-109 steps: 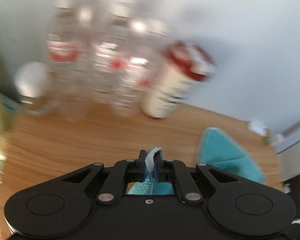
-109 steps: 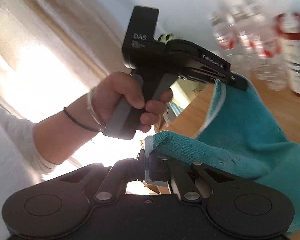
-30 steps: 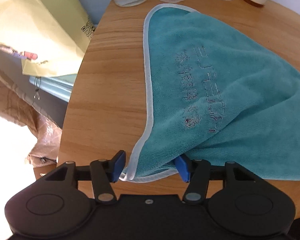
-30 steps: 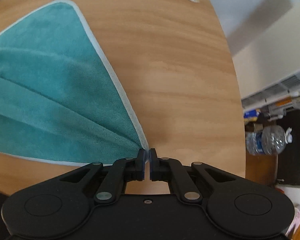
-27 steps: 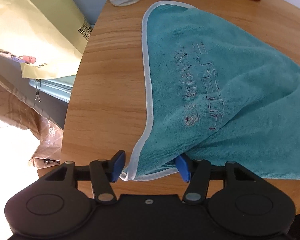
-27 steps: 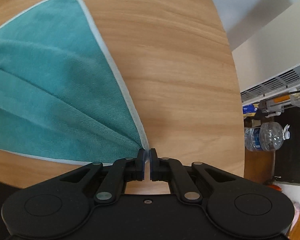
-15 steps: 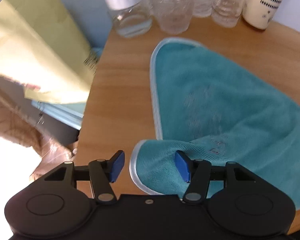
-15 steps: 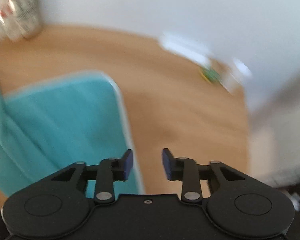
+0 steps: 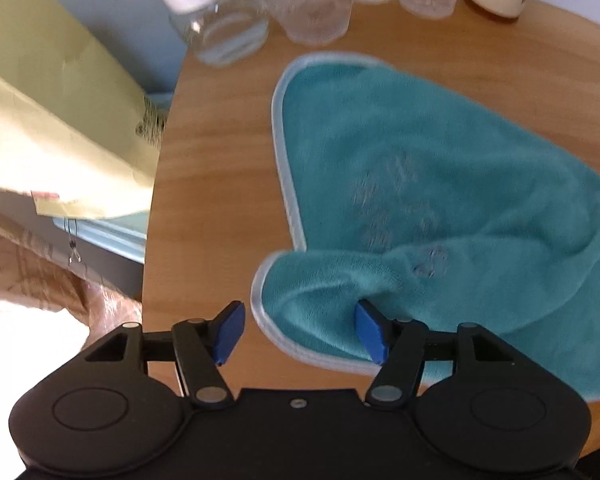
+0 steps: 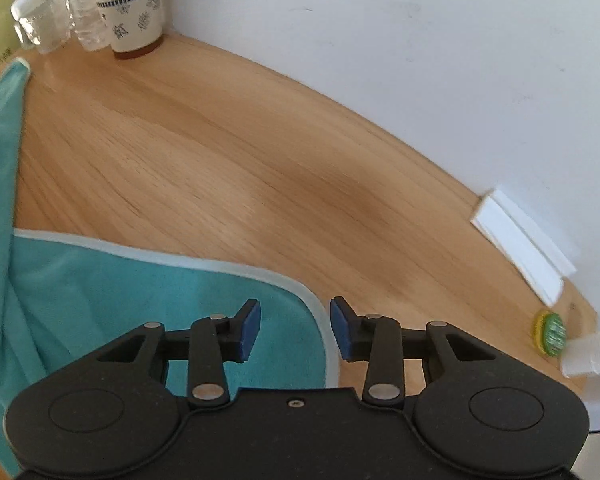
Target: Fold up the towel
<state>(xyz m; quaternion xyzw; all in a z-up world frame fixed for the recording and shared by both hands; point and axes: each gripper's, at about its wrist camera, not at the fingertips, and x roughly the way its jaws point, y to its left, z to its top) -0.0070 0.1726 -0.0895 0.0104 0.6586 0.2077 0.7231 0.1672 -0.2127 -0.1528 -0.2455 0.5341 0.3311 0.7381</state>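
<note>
Right wrist — bottle [image 10: 134, 4] reads "LUCKY".

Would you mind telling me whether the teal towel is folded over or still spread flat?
Folded over, loosely. The towel lies doubled on the table, its near corner curled; both tongs, left and right, are open.

A round wooden table [image 10: 240, 168] carries a teal towel [image 9: 440, 184] at centre frame. Clear jars [image 9: 216, 20] and plastic bottles [image 10: 82, 12] stand along its top edge; folded white paper [image 10: 520, 240] lies at right.
</note>
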